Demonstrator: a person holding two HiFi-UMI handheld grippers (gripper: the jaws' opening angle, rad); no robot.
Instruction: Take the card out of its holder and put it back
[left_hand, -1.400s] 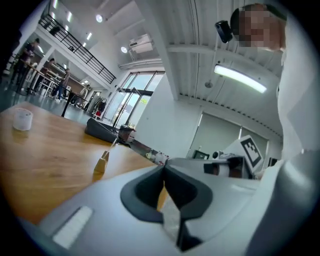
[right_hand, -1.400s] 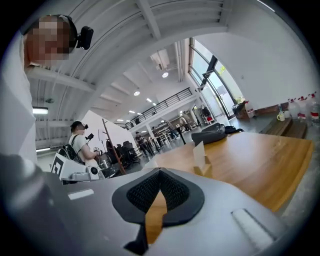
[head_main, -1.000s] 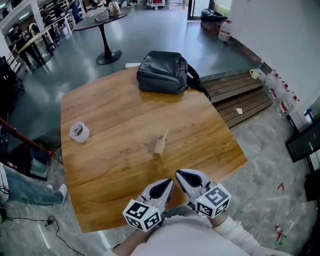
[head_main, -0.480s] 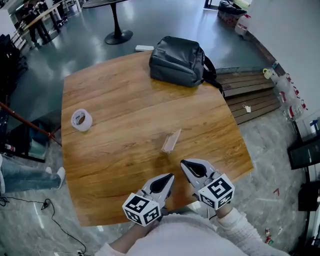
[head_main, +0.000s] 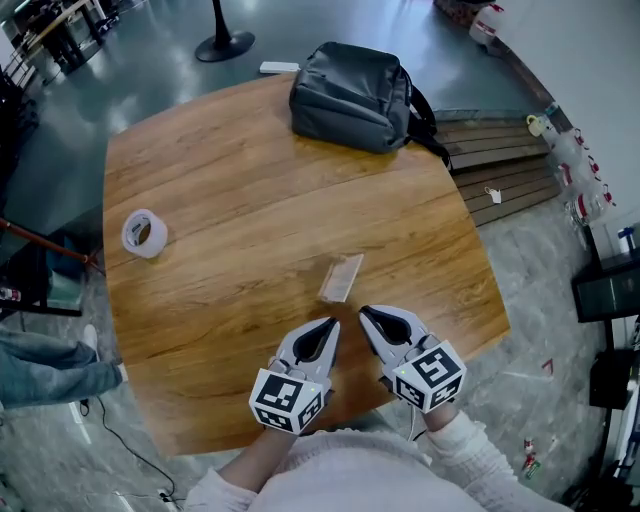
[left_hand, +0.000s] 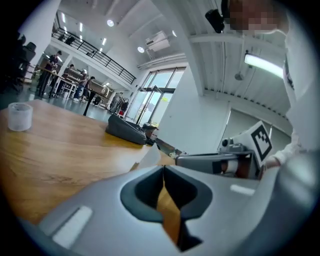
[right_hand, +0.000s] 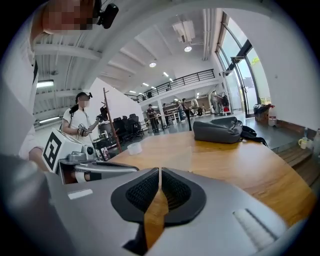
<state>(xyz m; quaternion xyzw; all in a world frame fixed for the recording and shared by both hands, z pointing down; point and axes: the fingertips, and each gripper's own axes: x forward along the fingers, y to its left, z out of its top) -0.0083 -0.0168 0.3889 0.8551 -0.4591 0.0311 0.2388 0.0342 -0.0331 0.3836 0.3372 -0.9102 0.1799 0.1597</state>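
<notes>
The holder (head_main: 341, 277) lies flat on the table (head_main: 220, 180), just ahead of both grippers; whether the card shows inside it cannot be made out. The left gripper (head_main: 331, 325) is clenched on nothing. The right gripper (head_main: 365, 313) has just been easing its jaws open, though they look all but together, nothing between. This reads as the approach: next, likely one opens to pin the holder, the other pinches the card's edge
</notes>
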